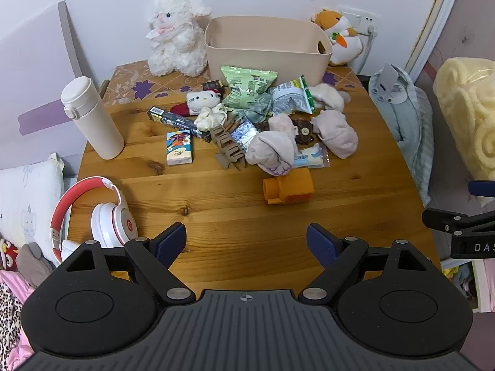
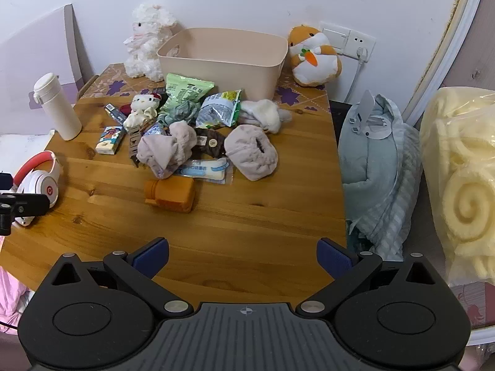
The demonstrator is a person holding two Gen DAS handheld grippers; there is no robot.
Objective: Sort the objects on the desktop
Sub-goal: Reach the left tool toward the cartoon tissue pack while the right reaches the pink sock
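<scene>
Nothing sorted yet as far as I can see: beige bin (image 2: 222, 58) at the far edge looks empty, clutter pile (image 2: 191, 136) sits mid-table just near of it. Left gripper (image 1: 246, 241) and right gripper (image 2: 243, 258) both spread wide, holding nothing, over the near table edge.

On the wooden table (image 1: 247, 204) I count one beige bin (image 1: 266, 46), three plush toys: a white lamb (image 1: 174, 35), an orange hamster (image 1: 343, 35) and a small white cat (image 1: 204, 99). There are two green snack bags (image 1: 247, 85), one white bottle (image 1: 92, 117), one pair of headphones (image 1: 105, 216), one orange block (image 1: 289, 190), one small printed carton (image 1: 179, 148), one long dark box (image 1: 176, 122), and three pinkish cloth bundles (image 1: 337, 133).
</scene>
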